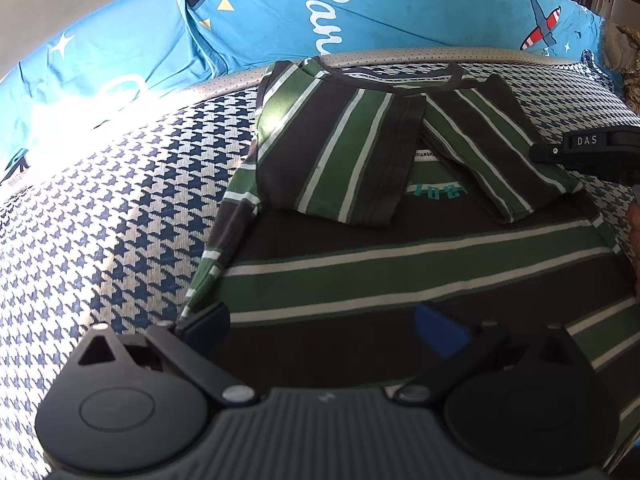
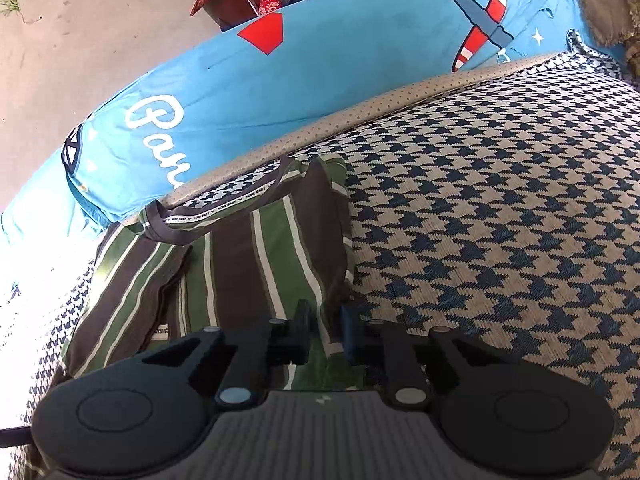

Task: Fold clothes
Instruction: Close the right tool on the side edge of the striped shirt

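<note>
- Striped T-shirt (image 1: 400, 264) spread flat on the houndstooth bed cover (image 1: 120, 208), collar toward the blue printed quilt (image 1: 280, 12) at the far edge.
- Both sleeves folded in over the chest, left sleeve (image 1: 340, 152) and right sleeve (image 1: 500, 148) nearly meeting below the neck label, likely to narrow the shirt into a rectangle.
- Left gripper (image 1: 320, 328) low over the lower body of the shirt, jaws spread wide, nothing between them; left finger just beside the shirt's side edge, apparently ready to take that edge.
- Right gripper (image 2: 326, 332) at the folded right sleeve's outer edge, jaws narrowed to a small gap with striped fabric in it; firm pinch or about to let go, cannot tell.
</note>
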The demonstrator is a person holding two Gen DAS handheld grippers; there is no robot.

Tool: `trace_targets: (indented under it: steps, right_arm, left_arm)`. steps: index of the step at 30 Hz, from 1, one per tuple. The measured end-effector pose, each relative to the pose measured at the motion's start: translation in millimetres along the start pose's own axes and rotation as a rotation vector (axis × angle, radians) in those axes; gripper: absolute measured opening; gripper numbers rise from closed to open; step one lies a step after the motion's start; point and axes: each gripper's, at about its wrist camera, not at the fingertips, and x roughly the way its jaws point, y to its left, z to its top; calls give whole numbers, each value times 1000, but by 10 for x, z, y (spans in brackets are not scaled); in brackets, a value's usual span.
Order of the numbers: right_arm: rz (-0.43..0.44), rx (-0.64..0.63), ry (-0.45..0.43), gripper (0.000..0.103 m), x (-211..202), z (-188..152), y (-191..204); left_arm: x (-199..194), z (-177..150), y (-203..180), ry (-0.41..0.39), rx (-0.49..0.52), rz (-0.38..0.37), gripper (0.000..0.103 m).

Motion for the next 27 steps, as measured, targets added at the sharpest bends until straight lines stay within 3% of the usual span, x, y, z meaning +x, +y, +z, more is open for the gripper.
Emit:
trace_targets:
  steps: [7, 14, 27]
  right_arm:
    - [-15, -19, -8, 18, 18, -36, 15]
    - [-36, -43, -45, 9, -46, -28, 142]
    - [102, -83, -104, 9, -187, 44, 716]
  left_arm:
    - [27, 0, 5, 10, -9, 1, 103]
    - [39, -2, -13, 12, -3, 3, 103]
    - [40, -40, 84, 18, -27, 17, 103]
